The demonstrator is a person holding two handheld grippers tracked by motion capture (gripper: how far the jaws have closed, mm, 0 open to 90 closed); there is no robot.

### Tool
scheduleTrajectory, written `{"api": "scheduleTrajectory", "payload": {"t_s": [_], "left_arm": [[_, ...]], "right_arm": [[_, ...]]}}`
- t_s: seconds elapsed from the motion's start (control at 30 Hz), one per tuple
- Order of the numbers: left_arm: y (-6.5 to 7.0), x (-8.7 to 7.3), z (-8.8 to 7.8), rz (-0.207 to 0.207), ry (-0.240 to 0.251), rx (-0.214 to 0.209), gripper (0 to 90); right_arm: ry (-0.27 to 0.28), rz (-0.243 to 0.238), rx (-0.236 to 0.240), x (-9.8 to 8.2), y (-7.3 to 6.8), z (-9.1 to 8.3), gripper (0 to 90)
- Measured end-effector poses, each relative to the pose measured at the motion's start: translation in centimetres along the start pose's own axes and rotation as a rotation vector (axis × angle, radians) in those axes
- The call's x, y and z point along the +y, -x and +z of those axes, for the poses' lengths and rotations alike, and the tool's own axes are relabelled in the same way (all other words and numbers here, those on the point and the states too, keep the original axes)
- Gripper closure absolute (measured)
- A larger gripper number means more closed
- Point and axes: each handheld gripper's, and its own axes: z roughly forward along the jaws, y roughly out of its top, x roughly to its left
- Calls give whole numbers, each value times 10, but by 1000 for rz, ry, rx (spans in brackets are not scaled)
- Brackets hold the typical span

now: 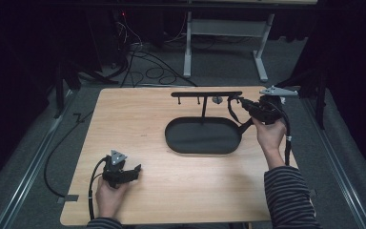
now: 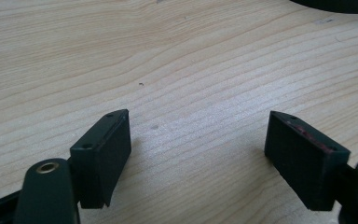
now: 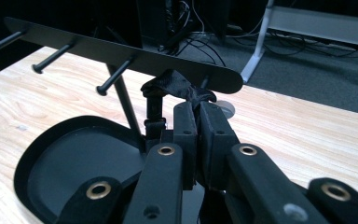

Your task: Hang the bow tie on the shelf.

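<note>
A black stand rises from an oval black base (image 1: 202, 138) (image 3: 70, 163) at the middle of the wooden table. Its flat top bar (image 1: 205, 94) (image 3: 121, 53) carries several pegs (image 3: 114, 77). At the bar's right end my right gripper (image 1: 243, 102) (image 3: 198, 109) is shut on a black strap (image 3: 175, 86), whose loop (image 1: 230, 113) hangs below the bar beside the post. My left gripper (image 1: 133, 171) (image 2: 198, 149) rests near the table's front left, open over bare wood with nothing between its jaws.
A small grey round piece (image 1: 216, 99) (image 3: 224, 108) sits under the bar near the strap. Beyond the table's far edge lie cables (image 1: 147, 67) and a white desk frame (image 1: 228, 43) on the floor. A striped sleeve (image 1: 288, 195) lies over the front right corner.
</note>
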Motion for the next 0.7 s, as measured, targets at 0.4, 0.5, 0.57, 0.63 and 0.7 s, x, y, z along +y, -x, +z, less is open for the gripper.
{"api": "scheduleTrajectory", "payload": {"t_s": [0.4,0.5,0.57,0.63,0.7], "left_arm": [[0,0,0,0,2,0,230],[0,0,0,1,0,1,231],[0,0,0,1,0,1,230],[0,0,0,2,0,2,230],[0,0,0,1,0,2,231]], "right_arm": [[-29,42,-23,-3,10,14,866],[-33,46,-25,-3,10,15,861],[-34,50,-27,-3,11,16,854],[-38,55,-26,-4,12,16,838],[-42,62,-25,-5,13,16,830]]}}
